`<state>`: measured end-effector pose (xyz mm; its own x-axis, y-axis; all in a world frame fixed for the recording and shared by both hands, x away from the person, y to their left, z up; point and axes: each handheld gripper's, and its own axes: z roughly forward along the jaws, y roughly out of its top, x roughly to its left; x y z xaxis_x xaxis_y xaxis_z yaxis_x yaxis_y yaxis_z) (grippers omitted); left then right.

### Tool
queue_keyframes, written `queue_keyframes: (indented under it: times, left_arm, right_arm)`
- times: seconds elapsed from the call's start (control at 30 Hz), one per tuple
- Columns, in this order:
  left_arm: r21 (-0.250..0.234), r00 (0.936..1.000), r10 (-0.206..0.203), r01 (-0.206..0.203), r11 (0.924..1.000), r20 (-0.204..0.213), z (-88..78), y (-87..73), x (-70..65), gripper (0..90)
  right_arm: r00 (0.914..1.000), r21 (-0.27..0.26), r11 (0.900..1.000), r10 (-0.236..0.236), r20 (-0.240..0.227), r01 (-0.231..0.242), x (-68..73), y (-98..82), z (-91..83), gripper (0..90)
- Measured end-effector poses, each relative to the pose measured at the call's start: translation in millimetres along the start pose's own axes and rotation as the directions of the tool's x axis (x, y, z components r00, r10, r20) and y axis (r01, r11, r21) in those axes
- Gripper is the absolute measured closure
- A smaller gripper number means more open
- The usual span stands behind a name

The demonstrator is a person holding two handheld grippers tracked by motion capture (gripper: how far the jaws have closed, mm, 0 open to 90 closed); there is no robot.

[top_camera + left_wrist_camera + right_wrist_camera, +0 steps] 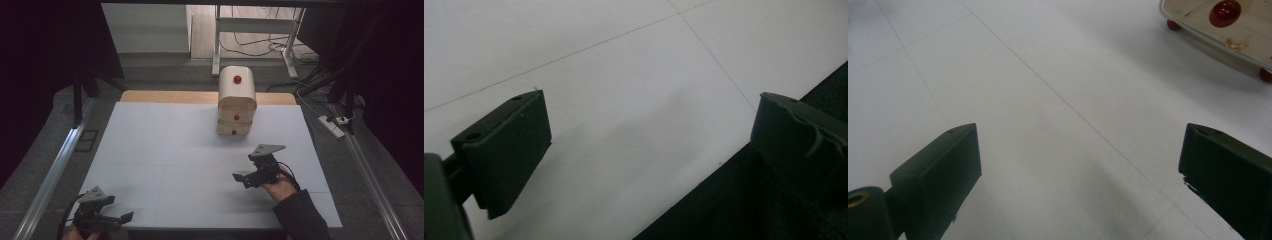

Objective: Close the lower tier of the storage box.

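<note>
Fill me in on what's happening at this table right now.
A person holds a two-jaw gripper in each hand over a white table. The right gripper hovers with its jaws wide open and empty, closest to a small wooden drawer cabinet with red knobs that stands at the far edge. The left gripper sits at the near left corner, jaws also open and empty. Nothing has been grasped, and the cabinet's drawers look closed.

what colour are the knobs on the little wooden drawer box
Red, on the pale wooden drawer box; its knobs show best in the high view.
</note>
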<state>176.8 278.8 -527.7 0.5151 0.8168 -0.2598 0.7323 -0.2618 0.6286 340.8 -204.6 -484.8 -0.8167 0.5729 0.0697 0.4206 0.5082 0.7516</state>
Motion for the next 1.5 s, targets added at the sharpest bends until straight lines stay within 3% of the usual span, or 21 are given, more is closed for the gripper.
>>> queue_keyframes:
  times: [1.07, 1.5]
  left_arm:
    - [0.0, 1.0, 0.0, 0.0, 1.0, -0.001, -0.1, 0.0, 0.0, 2.9]
    - [0.0, 1.0, 0.0, 0.0, 1.0, -0.001, -0.1, 0.0, -0.1, 2.9]
  right_arm:
    - [0.9993, 0.023, 1.0, 0.017, 0.033, -0.018, 9.1, -30.4, -25.1, 0.6]
    - [0.9971, 0.012, 0.998, 0.055, 0.052, -0.055, 9.4, -48.4, -41.3, 0.5]
